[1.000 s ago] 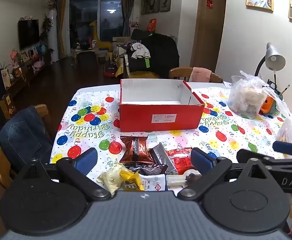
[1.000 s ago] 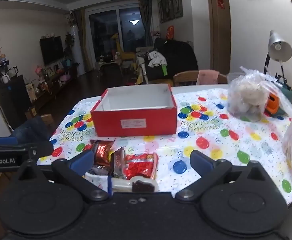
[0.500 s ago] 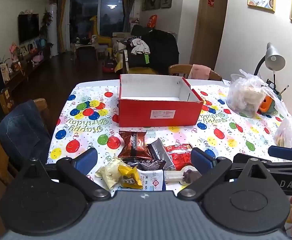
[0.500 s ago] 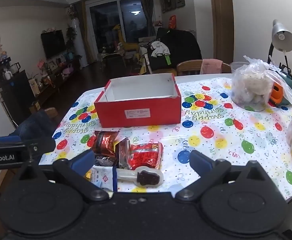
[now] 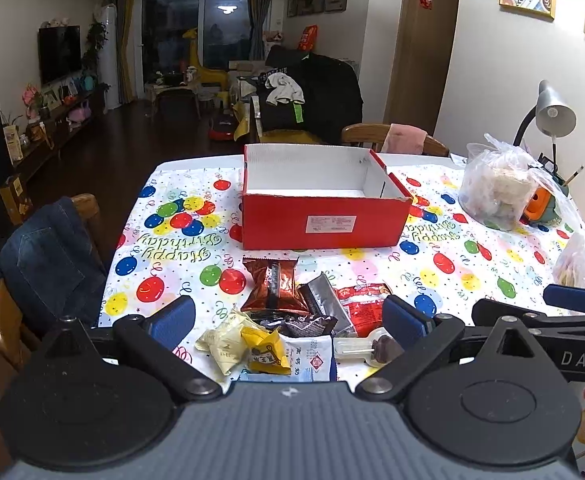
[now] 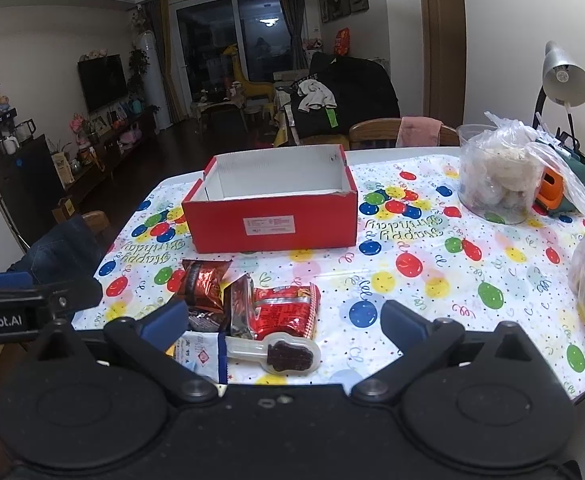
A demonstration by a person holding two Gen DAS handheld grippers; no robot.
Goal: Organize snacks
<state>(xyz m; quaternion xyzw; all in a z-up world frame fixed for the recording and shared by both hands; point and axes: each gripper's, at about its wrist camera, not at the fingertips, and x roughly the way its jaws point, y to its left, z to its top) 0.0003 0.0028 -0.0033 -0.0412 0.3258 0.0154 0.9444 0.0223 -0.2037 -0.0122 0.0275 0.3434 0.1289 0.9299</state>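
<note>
Both claws hang spread wide and empty, the left gripper (image 5: 288, 320) and right gripper (image 6: 282, 318) above a heap of foil and plastic snack packets (image 5: 292, 312) on the balloon-print tablecloth (image 6: 412, 272), near the empty red cardboard box (image 6: 272, 220).

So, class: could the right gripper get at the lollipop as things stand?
Probably yes. The right gripper is open and empty, and the lollipop lies flat at the near edge of the snack pile, just ahead of its fingers, with nothing on top of it.
</note>
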